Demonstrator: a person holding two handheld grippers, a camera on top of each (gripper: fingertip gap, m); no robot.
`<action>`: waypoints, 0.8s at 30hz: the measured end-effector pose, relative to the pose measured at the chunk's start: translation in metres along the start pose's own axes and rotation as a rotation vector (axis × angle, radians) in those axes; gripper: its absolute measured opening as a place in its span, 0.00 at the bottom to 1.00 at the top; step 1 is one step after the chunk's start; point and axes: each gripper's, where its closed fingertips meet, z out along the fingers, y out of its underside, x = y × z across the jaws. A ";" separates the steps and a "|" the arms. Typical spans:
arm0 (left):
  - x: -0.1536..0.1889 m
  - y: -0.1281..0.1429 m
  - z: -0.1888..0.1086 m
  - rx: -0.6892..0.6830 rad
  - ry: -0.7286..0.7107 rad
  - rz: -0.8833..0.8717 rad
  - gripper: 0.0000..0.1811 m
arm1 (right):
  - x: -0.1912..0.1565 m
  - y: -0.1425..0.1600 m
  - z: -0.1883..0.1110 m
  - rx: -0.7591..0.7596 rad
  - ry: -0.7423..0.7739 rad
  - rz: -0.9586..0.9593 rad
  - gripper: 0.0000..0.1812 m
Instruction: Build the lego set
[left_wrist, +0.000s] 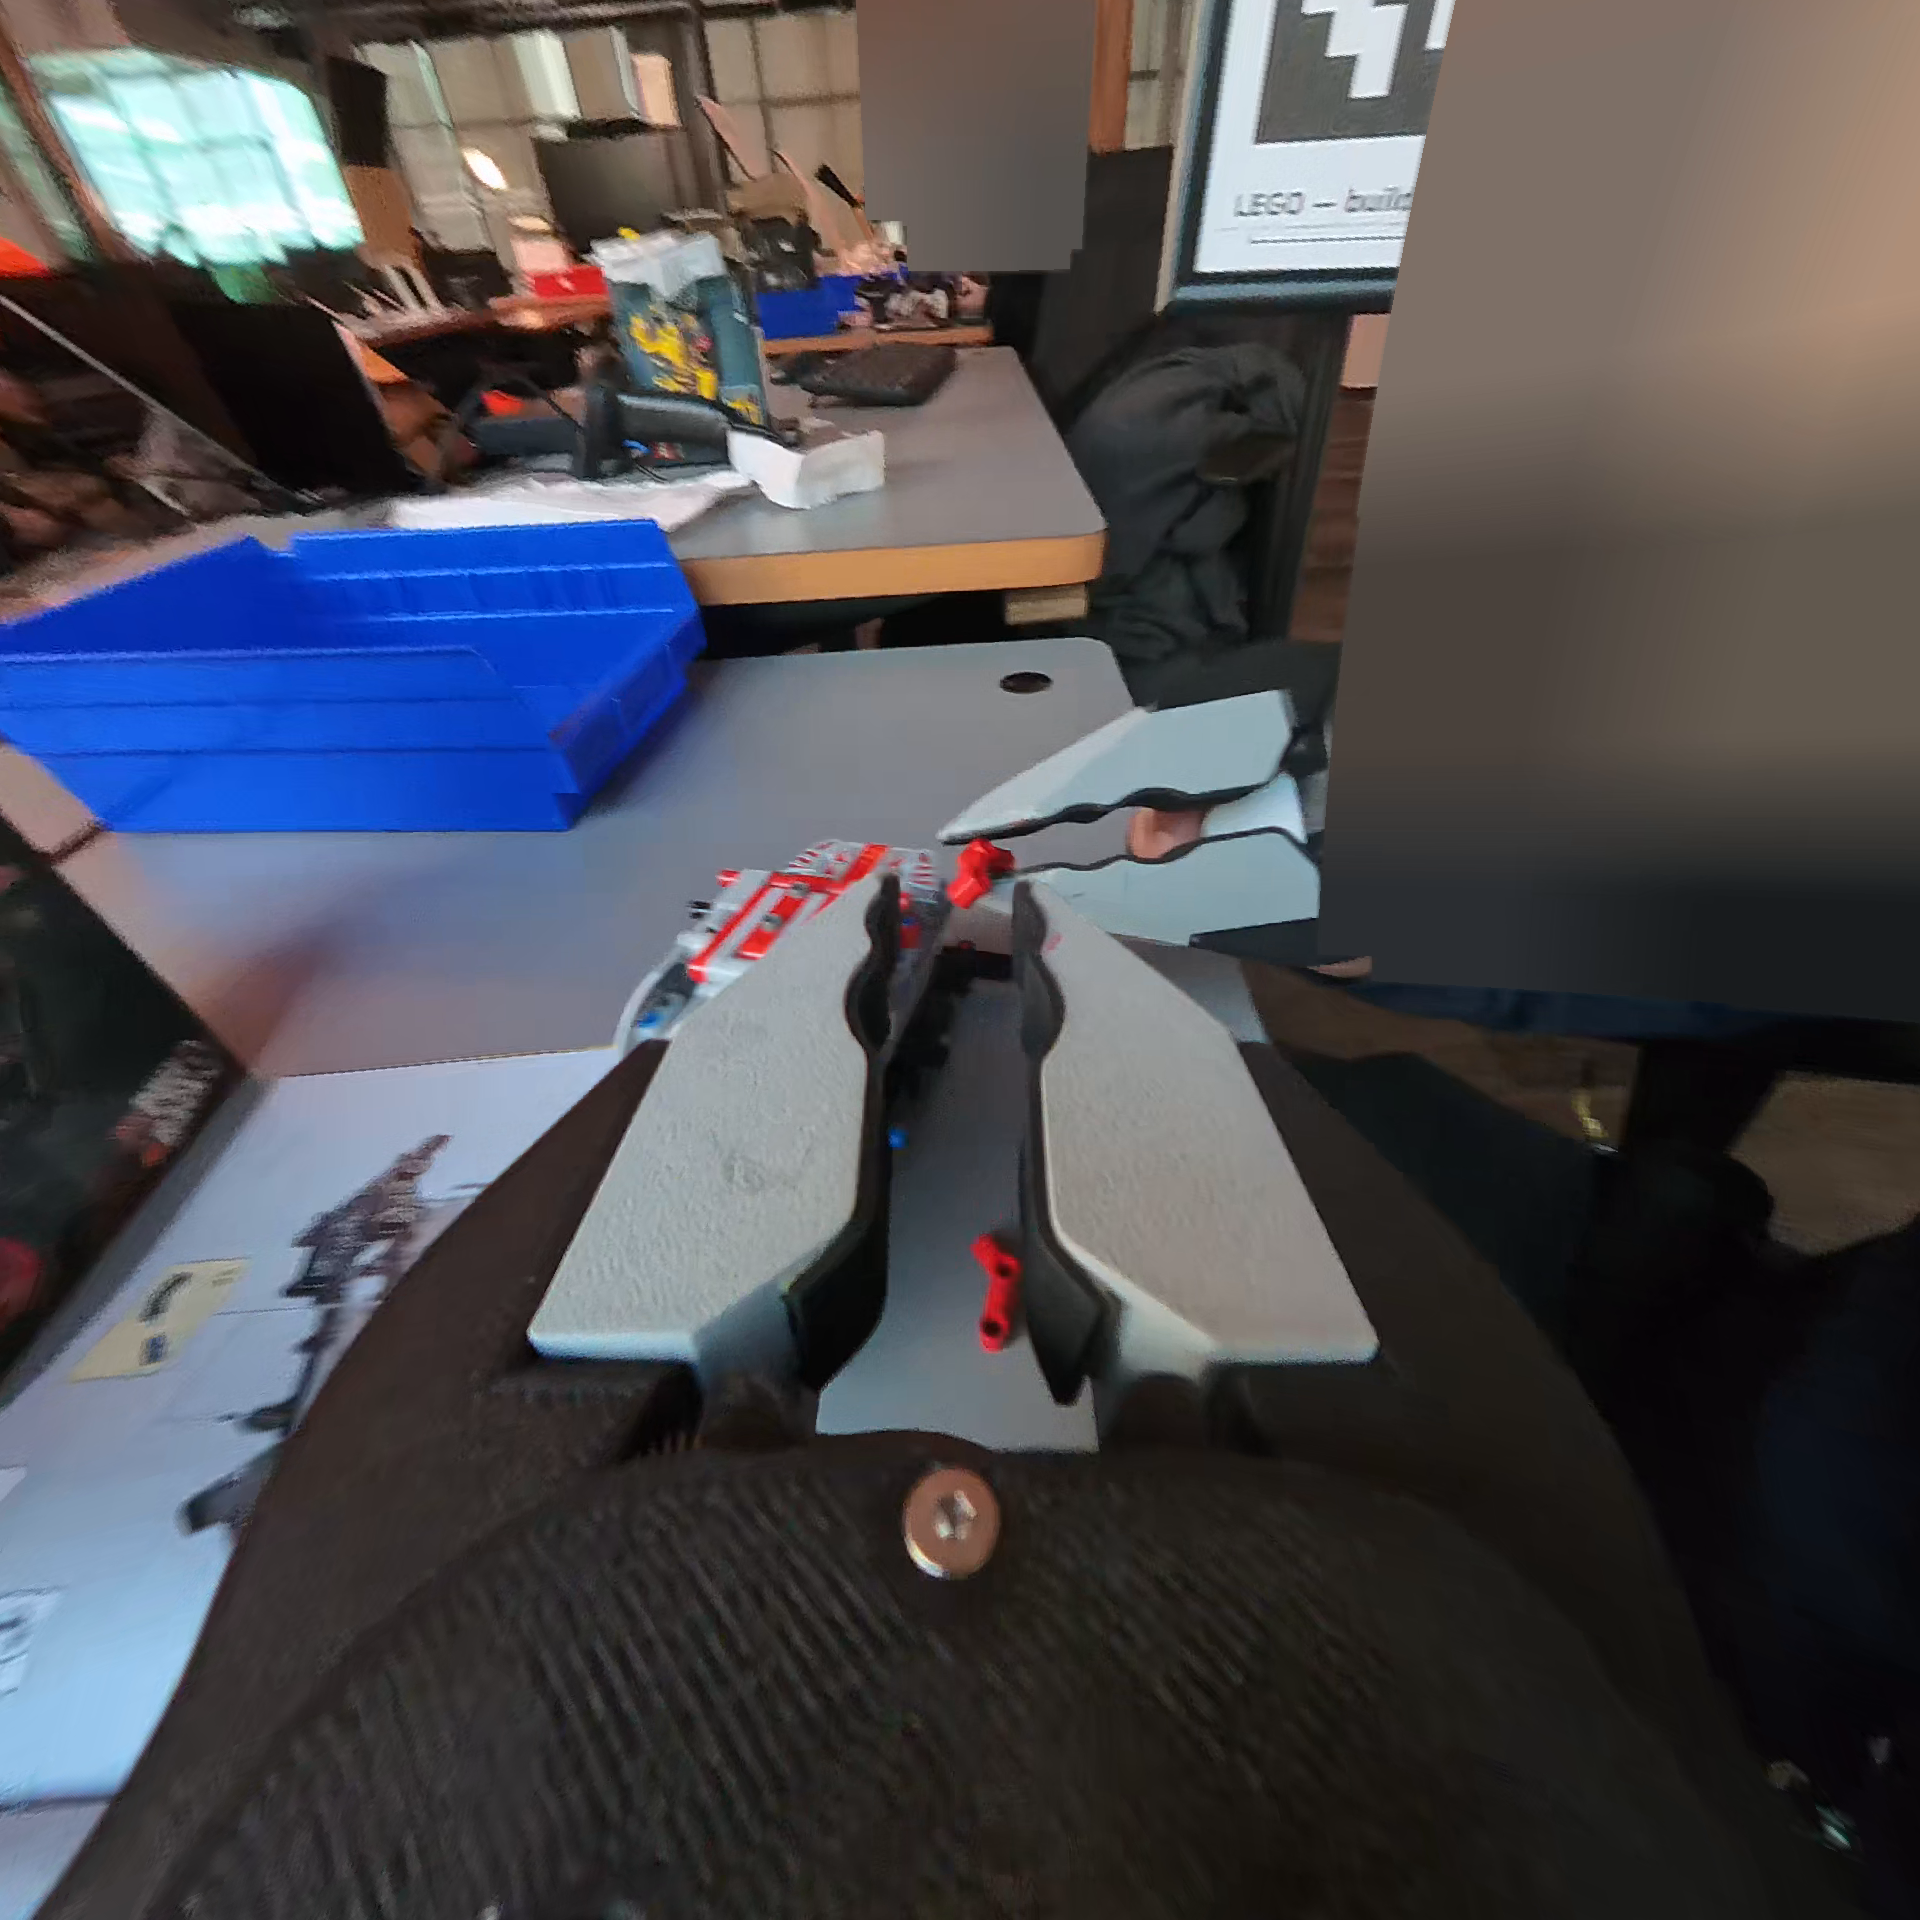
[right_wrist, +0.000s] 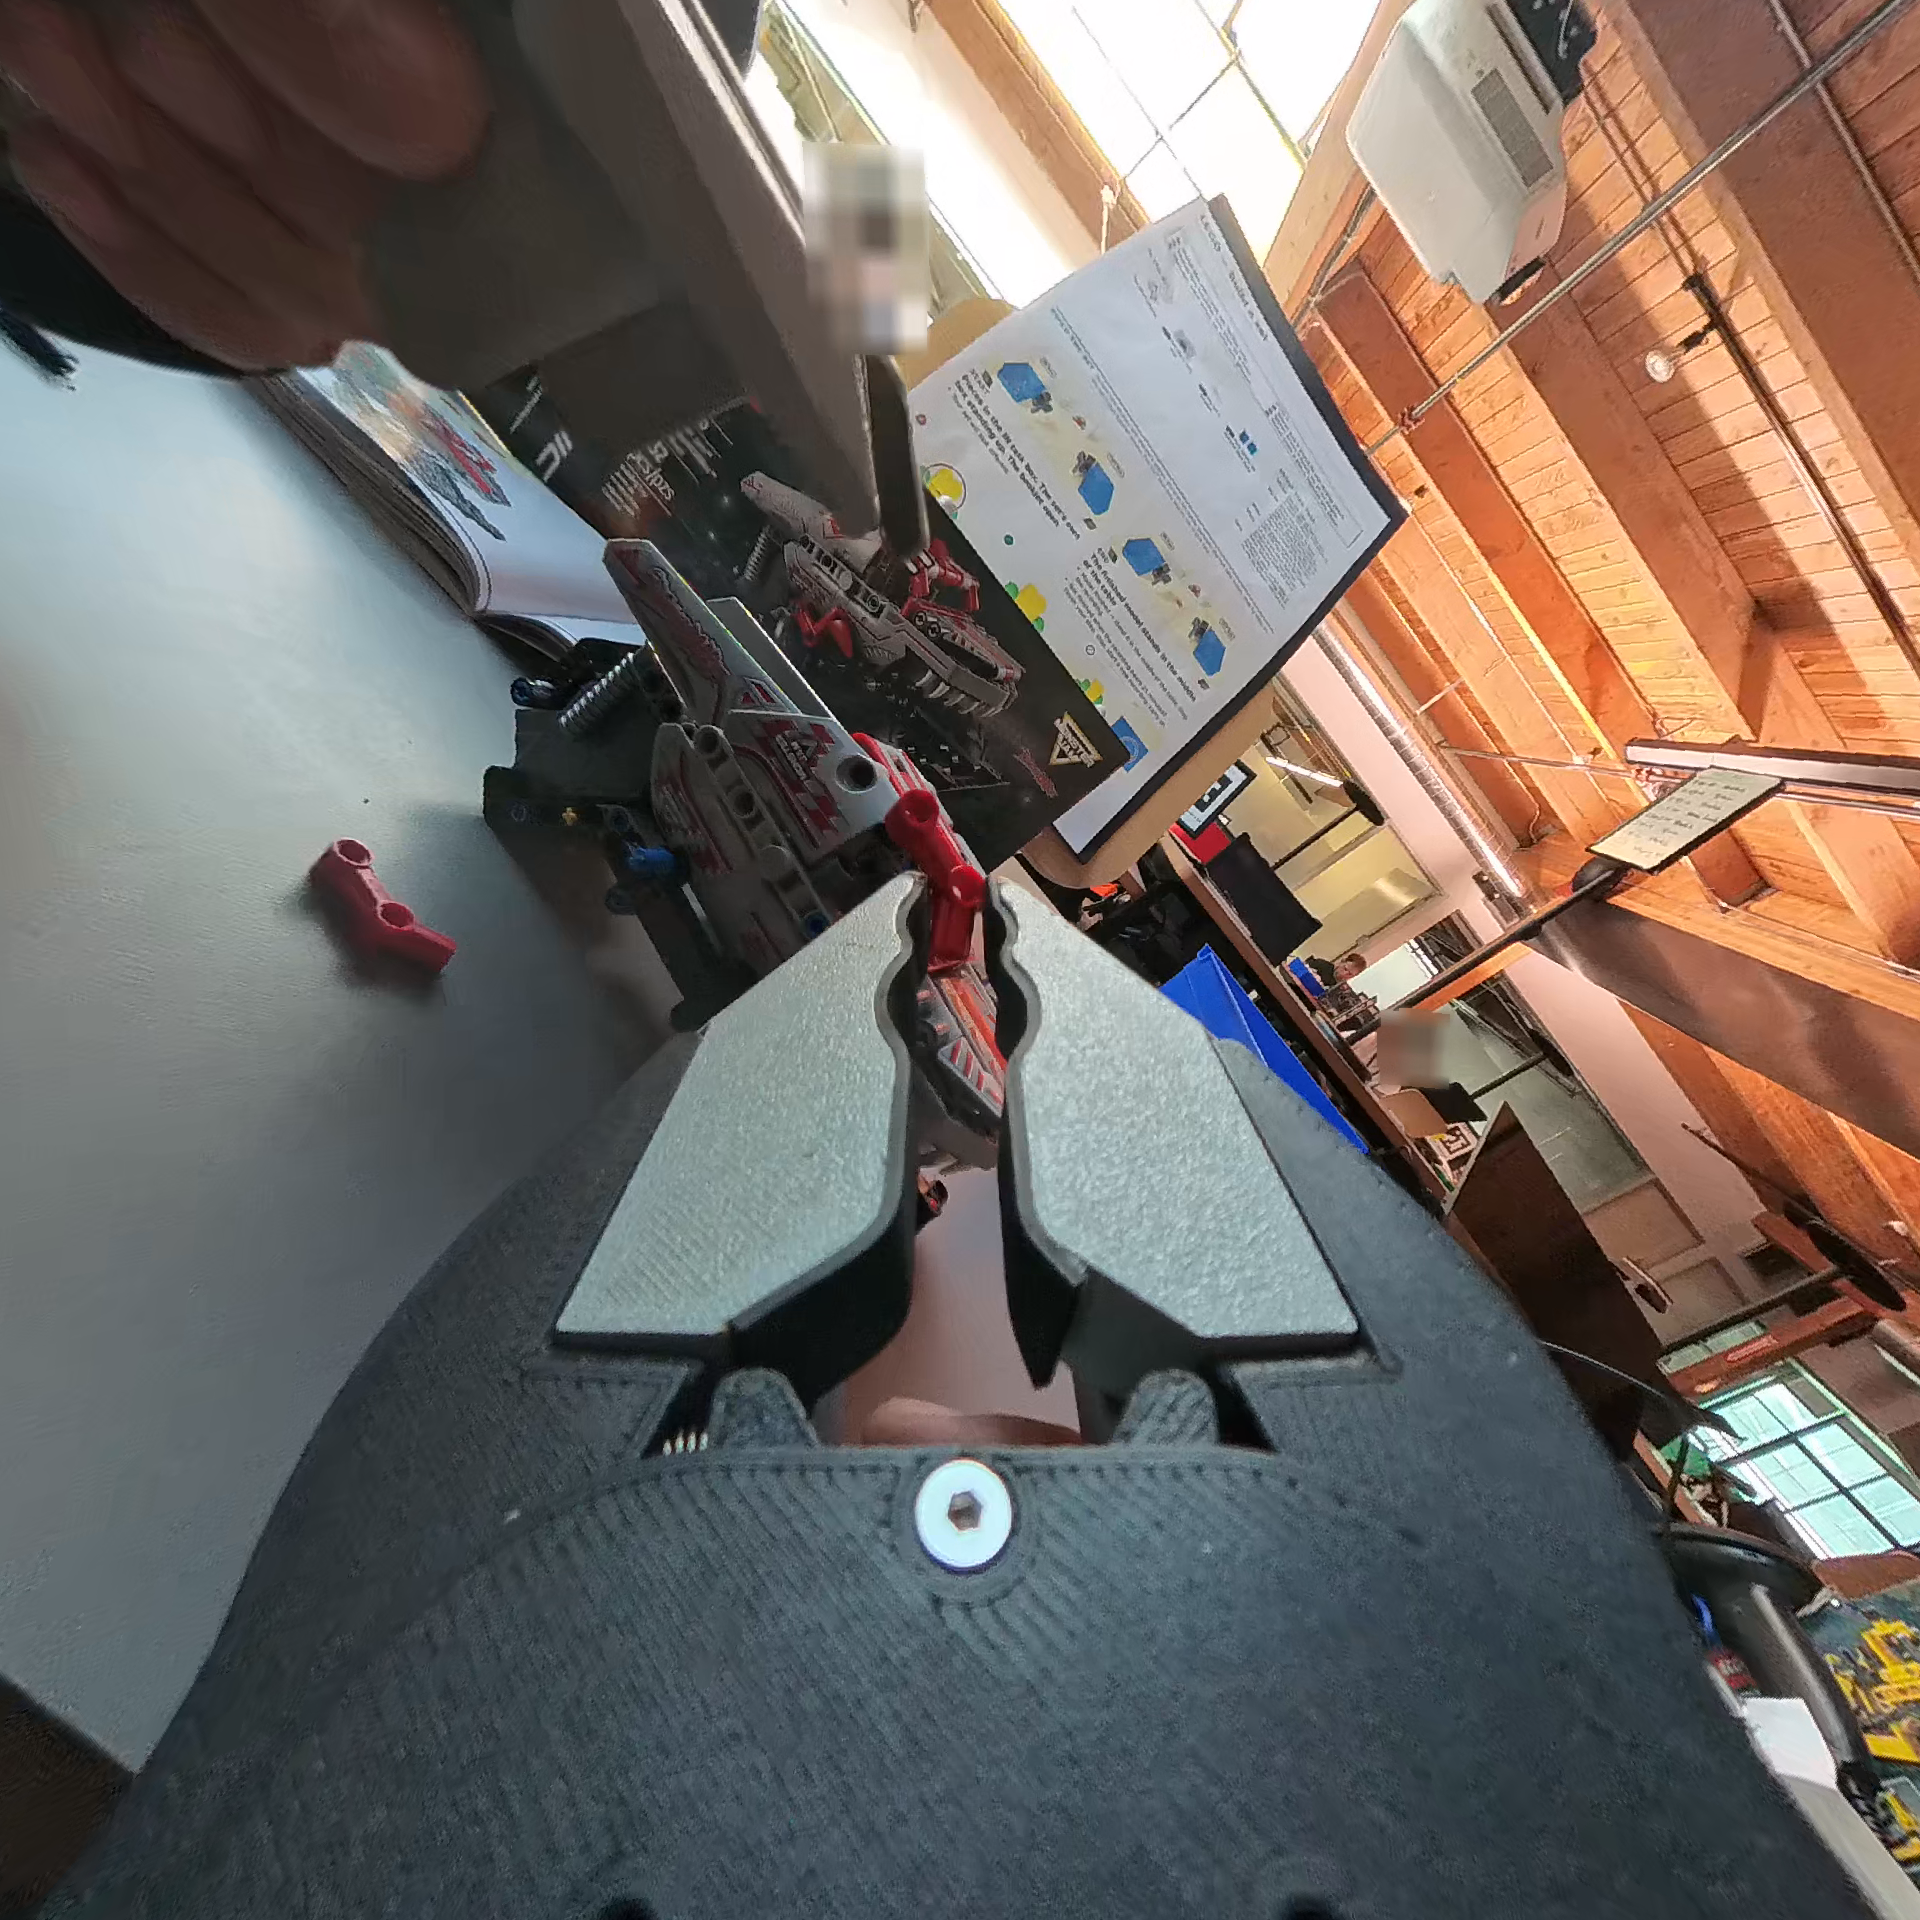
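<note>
A grey, red and black lego model (left_wrist: 790, 914) (right_wrist: 748, 800) stands on the grey table (left_wrist: 416, 914). My left gripper (left_wrist: 954, 899) is open. Its jaws straddle the model's near end; the left pad is beside the model and bare table shows at the right pad. My right gripper (right_wrist: 954, 899) is shut on a red connector (right_wrist: 940, 862) and holds it against the model's end. In the left wrist view it comes in from the right (left_wrist: 982, 847) with the connector (left_wrist: 982, 871). A second red connector (left_wrist: 995, 1288) (right_wrist: 379, 920) lies loose on the table.
A blue bin (left_wrist: 343, 675) stands at the back left. An open instruction booklet (left_wrist: 260, 1299) (right_wrist: 447, 499) and the dark lego box (right_wrist: 935, 665) lie beside the model. A printed sheet (right_wrist: 1153, 457) stands behind. A person's hand (right_wrist: 239, 156) is above. The table edge (left_wrist: 1195, 997) is close on the right. Tip to tip, the grippers are about 6 cm apart.
</note>
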 end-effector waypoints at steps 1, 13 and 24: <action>0.003 0.004 0.002 -0.020 0.034 -0.032 0.10 | 0.000 -0.002 -0.001 0.005 -0.001 0.001 0.04; 0.017 0.023 0.009 -0.127 0.173 -0.199 0.09 | -0.017 -0.024 -0.003 0.052 -0.010 -0.129 0.04; 0.022 0.026 0.010 -0.139 0.199 -0.192 0.04 | -0.023 -0.031 -0.004 0.074 -0.021 -0.148 0.04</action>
